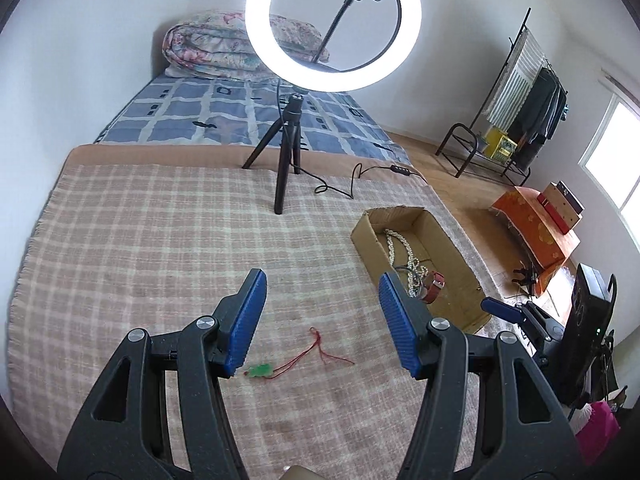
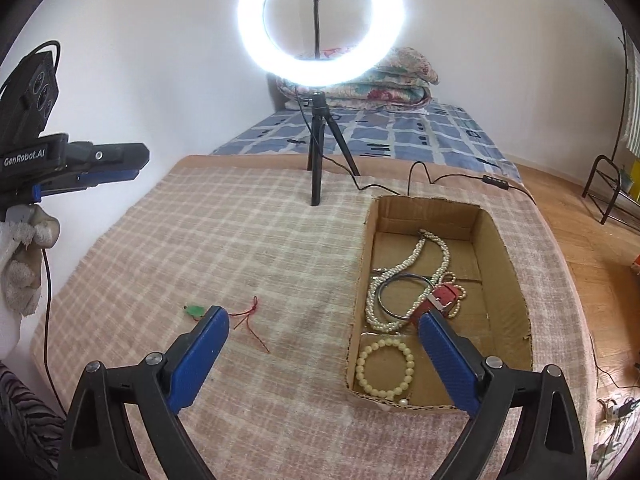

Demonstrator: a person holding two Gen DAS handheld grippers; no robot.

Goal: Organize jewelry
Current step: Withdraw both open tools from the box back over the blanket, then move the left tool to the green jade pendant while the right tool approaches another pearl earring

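Presently, item one: my left gripper (image 1: 322,292), jaws spread wide, nothing between them, held above the checked blanket (image 1: 160,240). Item two: my right gripper (image 2: 324,328), likewise spread wide and holding nothing, its right finger (image 2: 444,352) in front of the cardboard box (image 2: 508,264). Item three: a green pendant on a red cord (image 1: 262,371), lying loose on the blanket well apart from the box, just beside my left gripper's left fingertip in that view. Item four: the box itself, open-topped, sitting on the blanket's right side. Contents: a long pearl necklace (image 2: 416,256) looped along the middle, a thin metal bangle (image 2: 400,296) lying over it, a red strap with buckle (image 2: 440,298) touching the bangle, and a cream bead bracelet (image 2: 384,368) in the near corner. Item five: a lit ring light (image 2: 322,24) on a small tripod, standing at the blanket's far edge, its cable trailing toward the box.
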